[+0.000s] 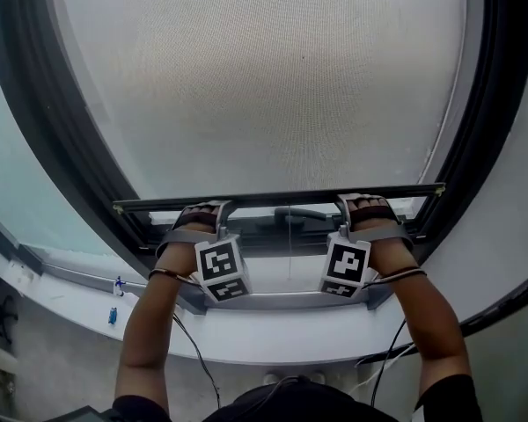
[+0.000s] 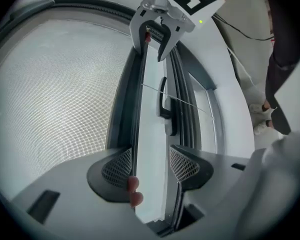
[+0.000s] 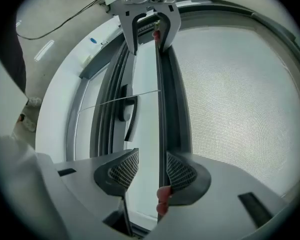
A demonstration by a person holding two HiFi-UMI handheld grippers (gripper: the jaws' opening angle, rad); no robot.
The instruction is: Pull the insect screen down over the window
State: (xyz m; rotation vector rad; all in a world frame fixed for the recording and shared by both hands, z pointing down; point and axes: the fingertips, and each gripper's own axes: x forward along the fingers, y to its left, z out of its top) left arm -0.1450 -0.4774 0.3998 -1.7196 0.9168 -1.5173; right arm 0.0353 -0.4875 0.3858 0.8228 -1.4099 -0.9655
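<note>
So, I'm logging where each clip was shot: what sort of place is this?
Probably indoors, at a room's window: a grey mesh insect screen sits in a dark window frame, with a white sill below it.

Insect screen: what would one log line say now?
insect screen: mostly down | bottom bar: gap beneath | left gripper: open, astride bar | right gripper: open, astride bar

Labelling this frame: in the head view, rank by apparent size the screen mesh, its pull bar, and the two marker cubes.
1. Screen mesh
2. Pull bar
3. Left marker cube and right marker cube: they look alike, so I won't rank them.
</note>
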